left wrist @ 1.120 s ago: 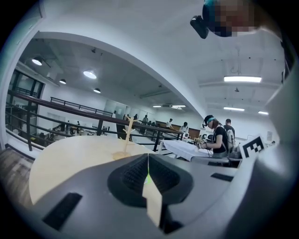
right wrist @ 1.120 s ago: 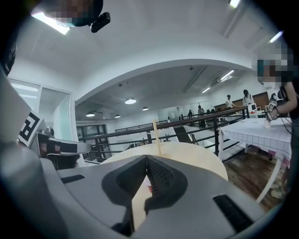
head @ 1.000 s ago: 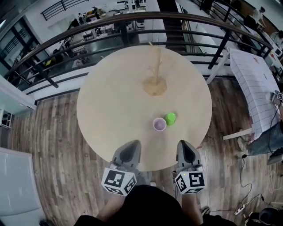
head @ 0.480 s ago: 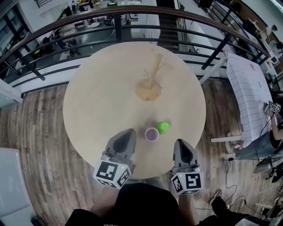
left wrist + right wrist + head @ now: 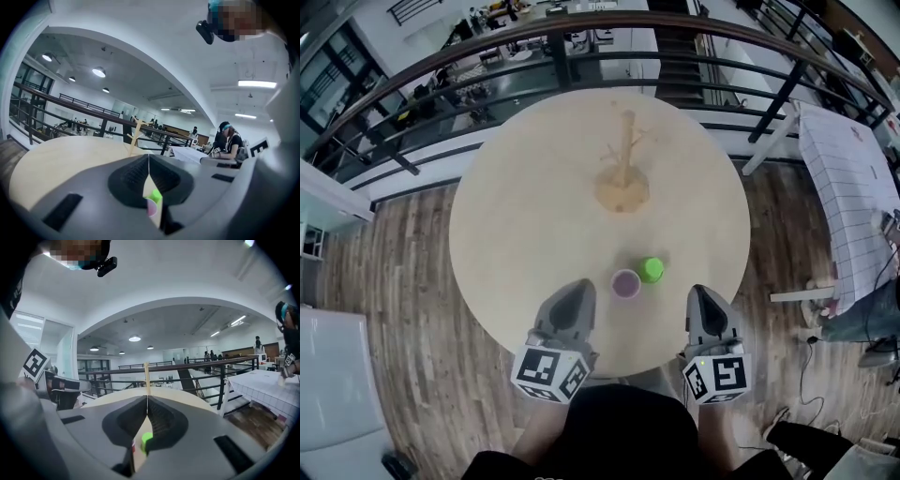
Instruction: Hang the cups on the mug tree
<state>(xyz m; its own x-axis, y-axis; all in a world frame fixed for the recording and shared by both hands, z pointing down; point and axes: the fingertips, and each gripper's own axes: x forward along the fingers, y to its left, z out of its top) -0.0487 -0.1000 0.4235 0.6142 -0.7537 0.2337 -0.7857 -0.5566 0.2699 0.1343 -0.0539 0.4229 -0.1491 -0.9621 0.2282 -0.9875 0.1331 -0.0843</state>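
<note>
left gripper [image 5: 577, 292]: jaws clenched, empty | right gripper [image 5: 703, 298]: clenched, empty | purple cup [image 5: 625, 283], green cup [image 5: 652, 270]: stood side by side between both grippers, slightly ahead | mug tree [image 5: 623, 167]: stood well beyond

A round pale wooden surface [image 5: 534, 216] stands on brown plank floor [image 5: 403, 281], beside a curved dark metal railing [image 5: 581, 37] and a white grid-patterned cloth [image 5: 848, 187].

Round wood table [image 5: 525, 216] on plank floor [image 5: 389, 309] — dark railing [image 5: 557, 58] behind, white-cloth table [image 5: 853, 206] rt.
</note>
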